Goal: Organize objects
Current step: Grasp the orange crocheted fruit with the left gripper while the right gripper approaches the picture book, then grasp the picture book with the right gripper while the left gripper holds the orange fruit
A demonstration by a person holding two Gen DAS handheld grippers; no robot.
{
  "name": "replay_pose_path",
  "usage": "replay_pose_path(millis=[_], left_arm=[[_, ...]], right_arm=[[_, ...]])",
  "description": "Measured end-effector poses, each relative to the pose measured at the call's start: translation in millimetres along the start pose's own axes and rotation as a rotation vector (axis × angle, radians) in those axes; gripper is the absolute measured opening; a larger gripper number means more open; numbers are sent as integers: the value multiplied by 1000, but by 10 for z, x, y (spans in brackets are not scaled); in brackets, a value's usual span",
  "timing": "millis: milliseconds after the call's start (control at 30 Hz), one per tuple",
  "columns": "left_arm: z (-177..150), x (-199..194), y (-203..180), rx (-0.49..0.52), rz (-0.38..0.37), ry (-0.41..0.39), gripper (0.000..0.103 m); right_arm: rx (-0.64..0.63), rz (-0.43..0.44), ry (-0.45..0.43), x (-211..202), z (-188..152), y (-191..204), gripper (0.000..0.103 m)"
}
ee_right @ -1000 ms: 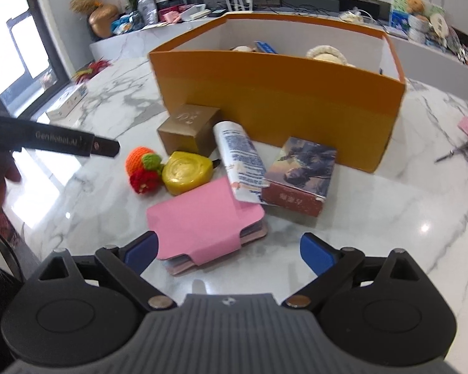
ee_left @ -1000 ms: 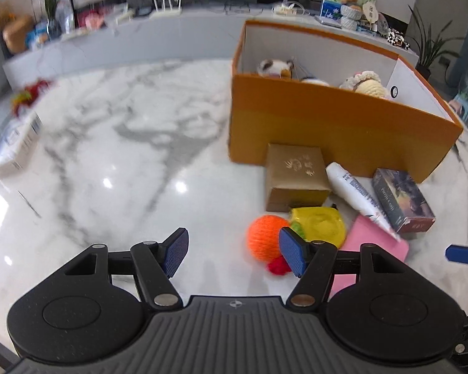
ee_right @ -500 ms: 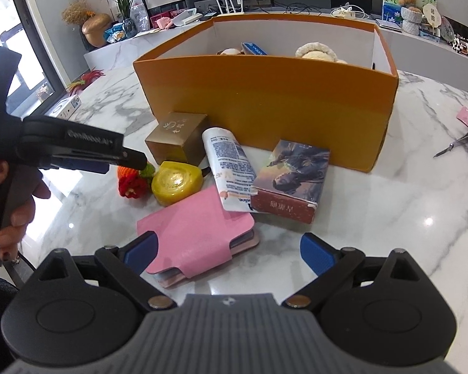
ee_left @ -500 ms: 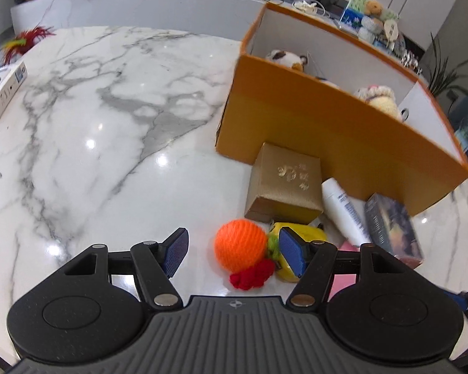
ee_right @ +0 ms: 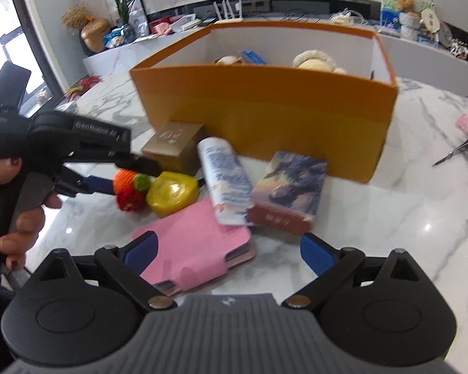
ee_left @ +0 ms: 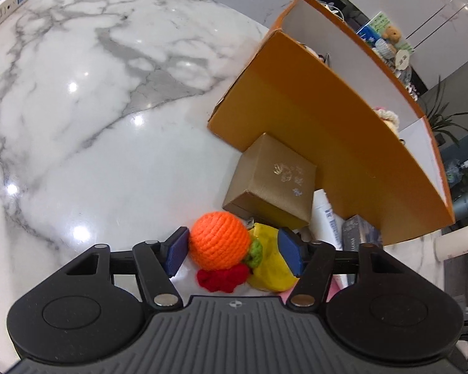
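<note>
Two blue pads of the left claw [ee_left: 234, 251] flank the orange crocheted ball [ee_left: 220, 240]; its jaws have just been closing, the left pad touching, the right pad still apart. At one o'clock sits the gold box [ee_left: 273, 179], against the orange bin [ee_left: 333, 131]. Right claw [ee_right: 227, 254] gapes wide, empty, over the pink wallet [ee_right: 192, 243] on the marble surface [ee_left: 78, 109].
</note>
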State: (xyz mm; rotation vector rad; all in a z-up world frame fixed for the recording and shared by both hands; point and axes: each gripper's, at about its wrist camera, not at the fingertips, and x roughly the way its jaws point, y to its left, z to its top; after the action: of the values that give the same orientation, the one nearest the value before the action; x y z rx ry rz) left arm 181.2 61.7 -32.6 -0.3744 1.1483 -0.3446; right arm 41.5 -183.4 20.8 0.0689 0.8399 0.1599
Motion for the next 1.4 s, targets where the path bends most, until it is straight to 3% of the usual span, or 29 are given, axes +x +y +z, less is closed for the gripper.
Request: replay_pose_path(millis=[133, 433, 800, 1000, 1033, 1133, 1400], left_arm=[[-39, 3, -68, 58, 55, -12, 57], [-64, -46, -52, 80, 101, -14, 55], [-60, -56, -45, 131, 139, 5, 56], [-61, -67, -44, 140, 142, 7, 56], [-63, -66, -48, 144, 146, 7, 56], [-80, -58, -79, 171, 166, 2, 56], [-141, -51, -160, 237, 207, -3, 56]], right_arm=[[11, -54, -25, 17, 52, -111, 98], [165, -97, -78, 233, 285, -305, 98], [200, -180, -11, 596, 384, -386, 96], [209, -223, 28, 676, 338, -478, 90], [207, -242, 36, 681, 331, -491, 83], [182, -272, 41, 690, 315, -499, 77], [91, -301, 50, 734, 291, -412, 70]])
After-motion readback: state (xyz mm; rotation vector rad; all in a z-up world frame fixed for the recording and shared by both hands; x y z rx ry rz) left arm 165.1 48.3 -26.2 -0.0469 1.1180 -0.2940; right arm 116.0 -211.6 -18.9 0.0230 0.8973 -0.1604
